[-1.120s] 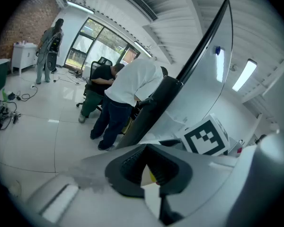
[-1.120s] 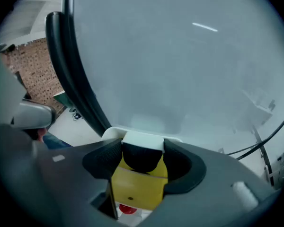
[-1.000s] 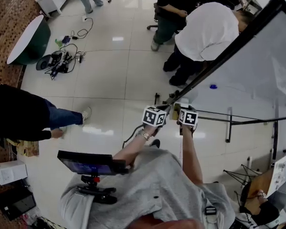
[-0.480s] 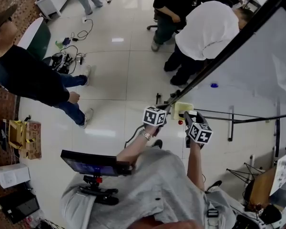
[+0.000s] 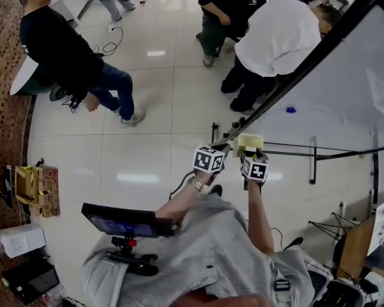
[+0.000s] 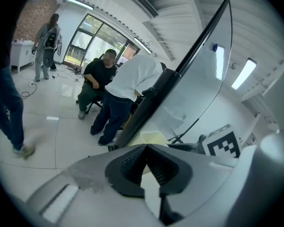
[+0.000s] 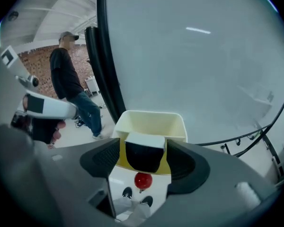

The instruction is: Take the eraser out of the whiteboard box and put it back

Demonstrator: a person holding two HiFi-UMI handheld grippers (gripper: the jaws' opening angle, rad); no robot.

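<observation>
The eraser, a black block with a white top, sits at the front lip of the pale yellow whiteboard box. It lies between the jaws of my right gripper, which are opening, and a thin gap shows on each side. In the head view the right gripper reaches up to the box at the foot of the whiteboard. My left gripper hovers just left of the box, its fingertips together with nothing held. In the head view the left gripper is beside the board's frame.
The big whiteboard leans on a black stand with legs. A red knob hangs under the box. Two people stand behind the board, and another in black walks at the far left. Cables lie on the floor.
The right gripper swung out to the lower right, then came back up under the box. The left gripper barely shifted. The person in black walked up the left side.
</observation>
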